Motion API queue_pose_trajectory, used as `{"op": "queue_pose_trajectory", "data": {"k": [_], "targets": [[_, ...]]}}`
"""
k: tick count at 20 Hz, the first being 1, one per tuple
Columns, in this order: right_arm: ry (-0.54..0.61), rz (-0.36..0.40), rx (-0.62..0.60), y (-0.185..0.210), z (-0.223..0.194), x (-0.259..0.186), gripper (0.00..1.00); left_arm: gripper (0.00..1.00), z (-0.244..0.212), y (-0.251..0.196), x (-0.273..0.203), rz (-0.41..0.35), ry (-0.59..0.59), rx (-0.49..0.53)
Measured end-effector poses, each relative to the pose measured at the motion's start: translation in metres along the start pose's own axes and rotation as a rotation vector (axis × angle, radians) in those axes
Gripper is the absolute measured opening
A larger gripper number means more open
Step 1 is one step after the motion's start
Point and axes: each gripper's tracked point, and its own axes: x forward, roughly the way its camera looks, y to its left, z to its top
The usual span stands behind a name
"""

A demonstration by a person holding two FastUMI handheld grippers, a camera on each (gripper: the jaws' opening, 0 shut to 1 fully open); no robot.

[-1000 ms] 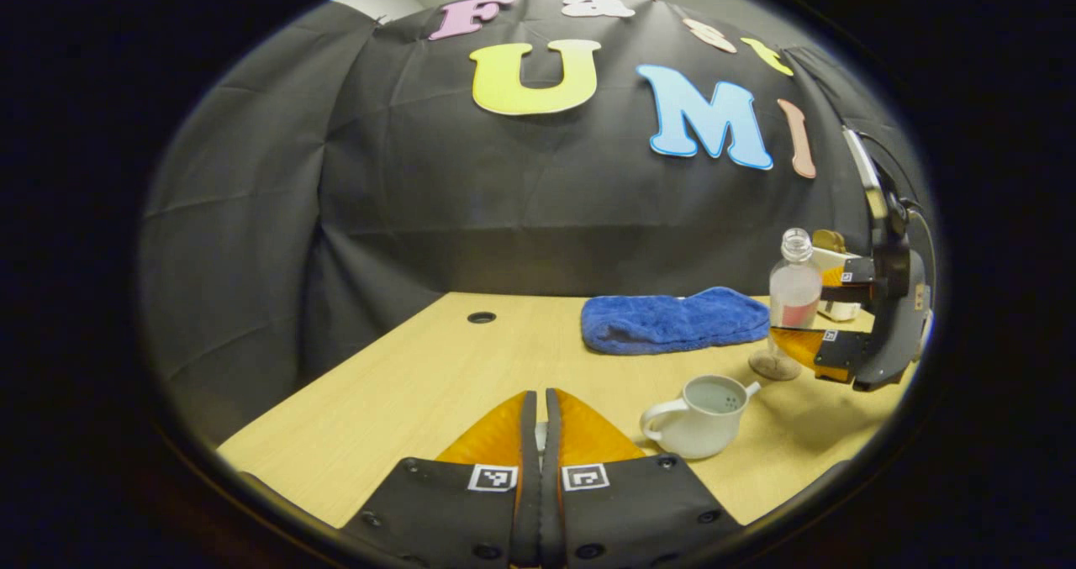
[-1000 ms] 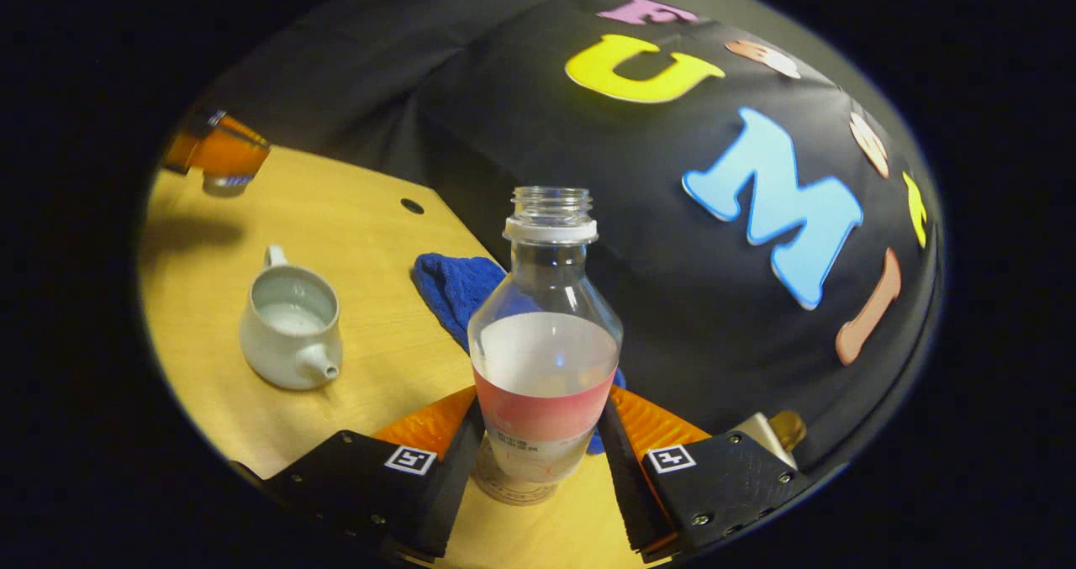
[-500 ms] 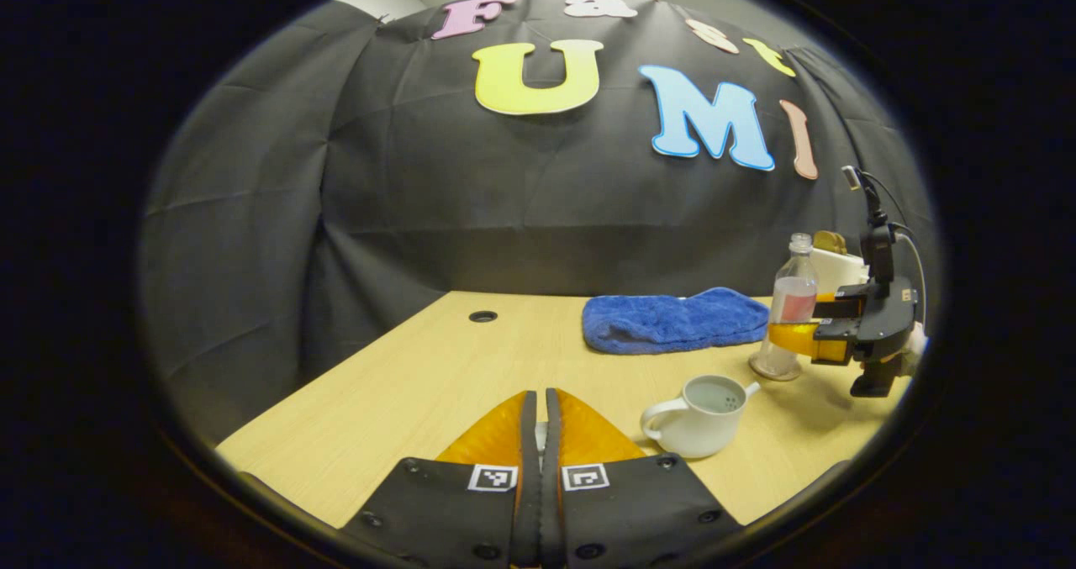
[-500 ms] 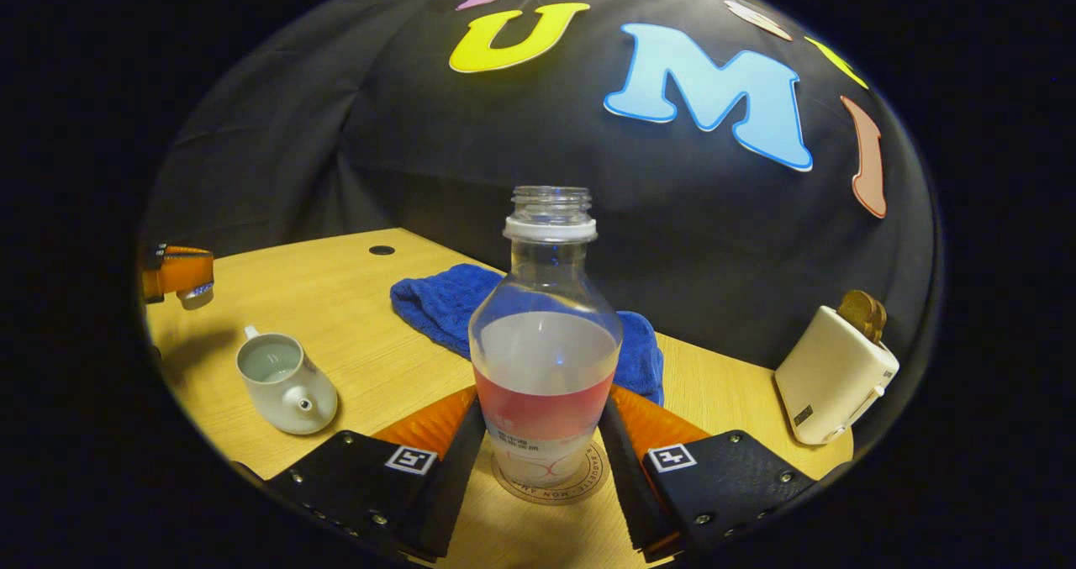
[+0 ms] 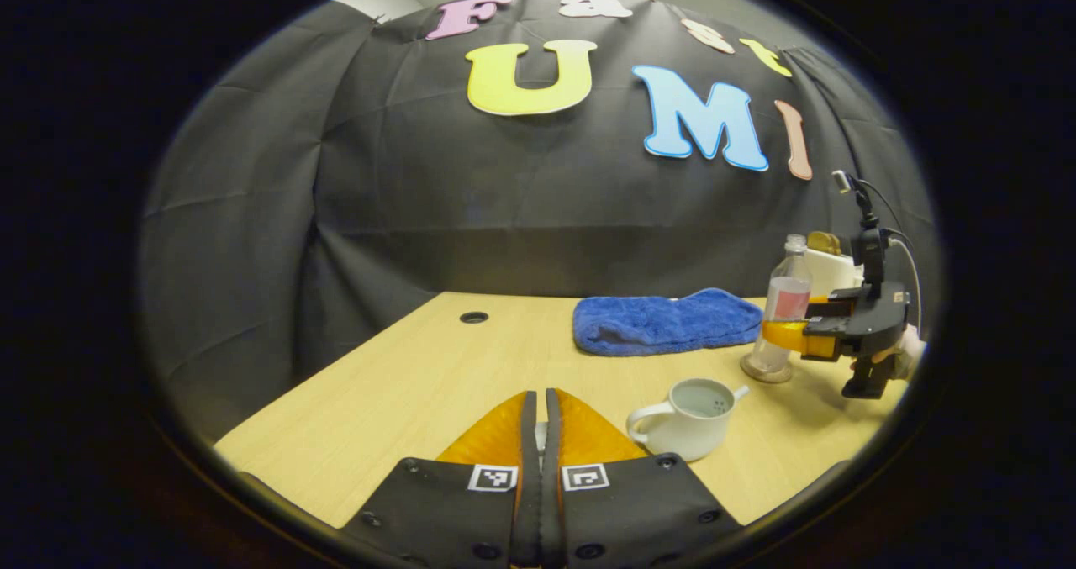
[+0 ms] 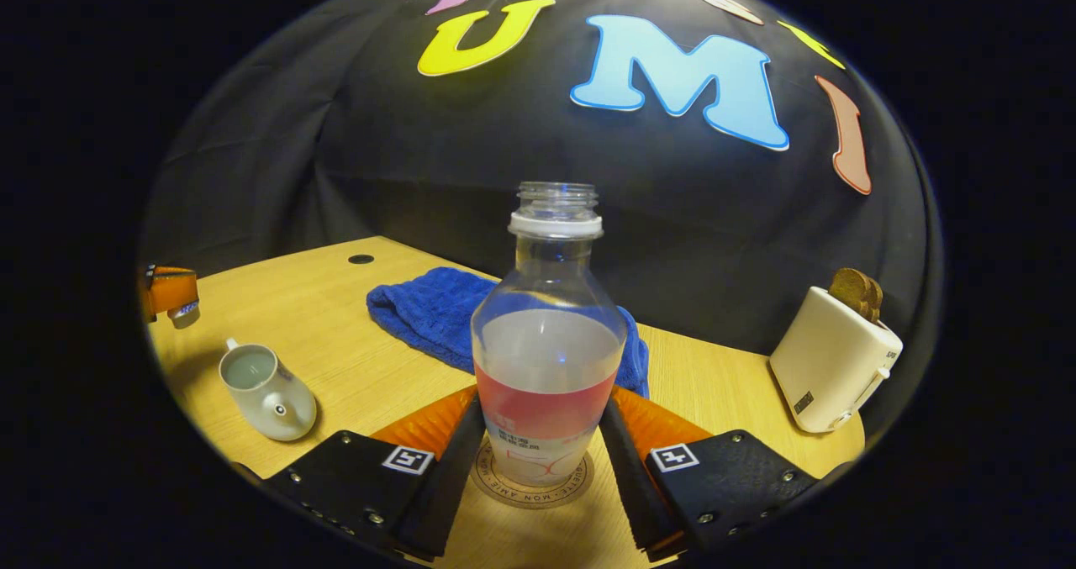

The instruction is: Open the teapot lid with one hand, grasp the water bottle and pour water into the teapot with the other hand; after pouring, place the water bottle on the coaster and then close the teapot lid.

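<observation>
The clear water bottle point(image 6: 546, 359), uncapped and partly full, stands upright on the round coaster point(image 6: 580, 478). My right gripper point(image 6: 544, 408) is shut on its labelled waist, one finger on each side. In the left gripper view that bottle point(image 5: 786, 304) and right gripper point(image 5: 792, 334) sit at the far right on the coaster point(image 5: 763, 375). The white teapot point(image 5: 689, 418) stands open with water inside, left of the bottle, also seen as the teapot point(image 6: 265, 388). My left gripper point(image 5: 539, 401) is shut on the small teapot lid point(image 6: 184, 313), held above the table.
A blue towel point(image 6: 437, 313) lies behind the bottle near the wall. A cream toaster point(image 6: 832, 359) with bread in it stands at the right. The wooden table point(image 5: 437, 376) has a cable hole point(image 5: 473, 317) at the back left.
The right gripper levelled out and brought the bottle down upright onto the coaster. The left gripper stayed almost still, shut on the lid.
</observation>
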Motion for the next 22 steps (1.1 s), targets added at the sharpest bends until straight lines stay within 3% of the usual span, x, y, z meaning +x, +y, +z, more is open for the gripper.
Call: {"op": "queue_pose_trajectory", "data": {"k": [1, 4, 15, 22], "targets": [[0.005, -0.001, 0.002, -0.001, -0.004, 0.002, 0.79, 0.05, 0.001, -0.004, 0.000, -0.005, -0.003, 0.000], [-0.002, -0.014, 0.026, -0.007, -0.007, -0.004, 0.97, 0.06, 0.008, -0.014, 0.000, -0.022, -0.015, 0.004], [-0.038, -0.031, 0.151, -0.046, -0.009, -0.058, 0.97, 0.05, 0.036, -0.085, 0.015, -0.139, -0.061, 0.029], [-0.094, -0.110, 0.167, -0.087, -0.013, -0.111, 0.97, 0.05, 0.030, -0.132, 0.032, -0.207, -0.038, 0.073]]}}
